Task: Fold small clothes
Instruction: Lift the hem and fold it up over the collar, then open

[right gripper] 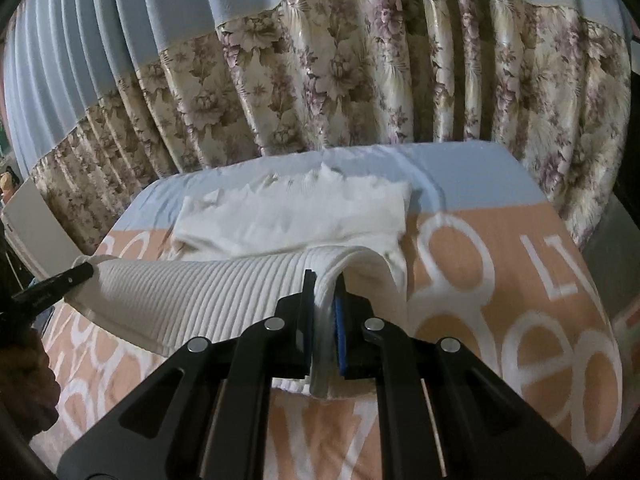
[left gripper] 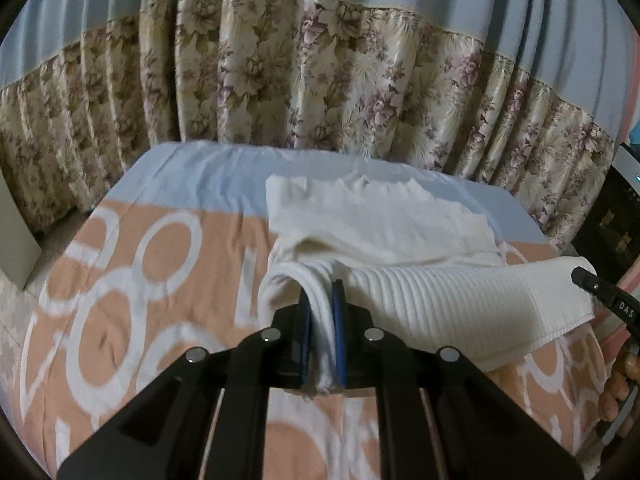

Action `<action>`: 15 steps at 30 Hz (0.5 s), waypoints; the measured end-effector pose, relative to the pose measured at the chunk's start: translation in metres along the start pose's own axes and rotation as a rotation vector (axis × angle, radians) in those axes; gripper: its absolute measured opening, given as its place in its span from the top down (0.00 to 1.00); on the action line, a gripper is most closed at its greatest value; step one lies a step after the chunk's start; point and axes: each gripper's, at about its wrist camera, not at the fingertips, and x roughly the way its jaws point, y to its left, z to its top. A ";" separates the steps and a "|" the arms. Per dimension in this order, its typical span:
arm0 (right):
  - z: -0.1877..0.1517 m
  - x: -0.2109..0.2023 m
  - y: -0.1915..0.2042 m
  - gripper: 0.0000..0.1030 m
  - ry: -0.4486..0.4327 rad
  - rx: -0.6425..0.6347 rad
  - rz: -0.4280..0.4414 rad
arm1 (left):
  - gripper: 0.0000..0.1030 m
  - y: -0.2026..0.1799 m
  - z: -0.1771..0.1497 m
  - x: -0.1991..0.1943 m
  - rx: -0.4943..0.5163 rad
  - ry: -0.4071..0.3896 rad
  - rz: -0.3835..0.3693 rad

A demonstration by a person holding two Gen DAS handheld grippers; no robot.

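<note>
Item 1. Left gripper (left gripper: 322, 300): nearest our left wrist camera, black linkage with blue pads (left gripper: 339, 332). We record the jaws clenched on a bunched corner of the white ribbed garment (left gripper: 460, 304), with cloth filling the gap between the pads down to their base.

Item 2. Right gripper (right gripper: 324, 300): same build, nearest our right wrist camera. We record its jaws clenched on the opposite corner of the same garment (right gripper: 192, 300), the fabric arching over the fingertips.

Item 3. White ribbed garment: we find it stretched between the two grippers, its ribbed near edge lifted off the bedspread, its smoother far portion (left gripper: 380, 208) lying flat toward the foot of the bed. In each view the other gripper's tip appears at the frame edge, touching the garment's far corner (left gripper: 588, 280) (right gripper: 68, 276).

Item 4. Bedspread (left gripper: 140, 300): peach with large white ring and letter motifs, a pale blue band along the far side (right gripper: 460, 176). The garment rests on it, across the boundary of the two colours.

Item 5. Curtain (left gripper: 320, 80): pleated, blue above, floral cream and mauve below, hanging just behind the bed.
</note>
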 end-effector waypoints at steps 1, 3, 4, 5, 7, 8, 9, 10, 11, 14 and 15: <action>0.004 0.006 -0.002 0.92 0.002 -0.002 -0.006 | 0.90 -0.001 0.009 0.009 0.002 -0.001 -0.005; 0.012 0.020 -0.005 0.92 0.001 -0.012 -0.018 | 0.90 -0.002 0.019 0.023 0.013 0.005 -0.004; 0.016 0.027 -0.006 0.92 0.001 -0.019 -0.021 | 0.90 -0.004 0.025 0.033 0.019 0.009 0.004; 0.019 0.033 -0.007 0.92 0.003 -0.024 -0.026 | 0.90 -0.004 0.029 0.039 0.017 0.010 0.005; 0.028 0.047 -0.010 0.92 0.006 -0.027 -0.029 | 0.90 -0.007 0.040 0.052 0.035 0.003 0.016; 0.032 0.053 -0.011 0.92 0.006 -0.031 -0.033 | 0.90 -0.008 0.045 0.057 0.044 -0.002 0.022; 0.037 0.061 -0.013 0.92 0.008 -0.038 -0.040 | 0.90 -0.008 0.050 0.063 0.047 -0.007 0.025; 0.042 0.068 -0.014 0.92 0.008 -0.040 -0.045 | 0.90 -0.010 0.056 0.070 0.058 -0.011 0.033; 0.046 0.075 -0.016 0.92 0.011 -0.044 -0.050 | 0.90 -0.012 0.062 0.080 0.069 -0.014 0.042; 0.058 0.104 -0.020 0.92 0.034 -0.061 -0.068 | 0.90 -0.016 0.072 0.106 0.092 -0.003 0.063; 0.060 0.112 -0.021 0.92 0.040 -0.064 -0.072 | 0.90 -0.016 0.075 0.118 0.099 0.009 0.074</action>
